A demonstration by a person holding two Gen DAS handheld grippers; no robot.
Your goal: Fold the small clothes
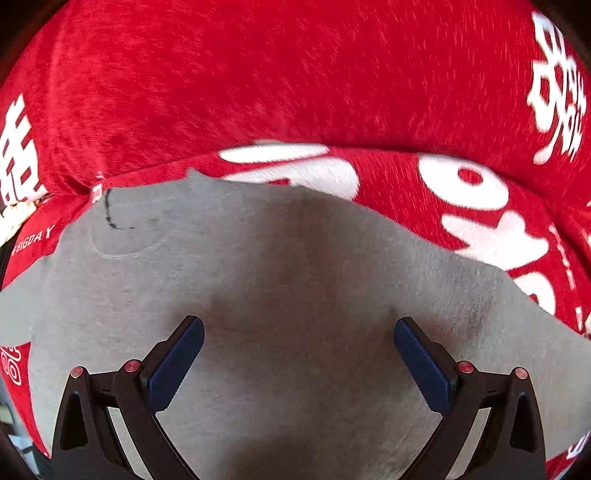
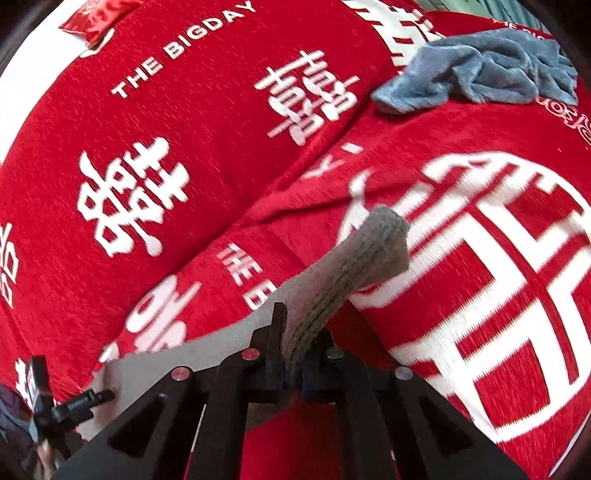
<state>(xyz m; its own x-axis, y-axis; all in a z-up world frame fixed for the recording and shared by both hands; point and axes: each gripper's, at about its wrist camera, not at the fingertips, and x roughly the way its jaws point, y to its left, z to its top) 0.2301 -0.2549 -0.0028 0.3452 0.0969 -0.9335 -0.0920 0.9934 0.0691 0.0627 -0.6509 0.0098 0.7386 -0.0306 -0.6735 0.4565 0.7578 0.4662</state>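
Sleeve fold underway on the grey top, no containers anywhere.
Right gripper (image 2: 293,363) is clamped on the ribbed cuff (image 2: 373,243) at frame centre; left gripper (image 1: 298,345) hangs wide open, empty, over the grey top (image 1: 295,280) spread on the red blanket (image 1: 295,74). Next I'd guess: lay the sleeve across the body.

You work over a red cover (image 2: 229,122) printed with white characters and the words "THE BIGDAY"; it creases into a ridge across the right wrist view. A shiny red packet (image 2: 96,19) lies at its far left edge on a white surface (image 2: 26,92). In the left wrist view the red cover (image 1: 295,74) fills the upper field
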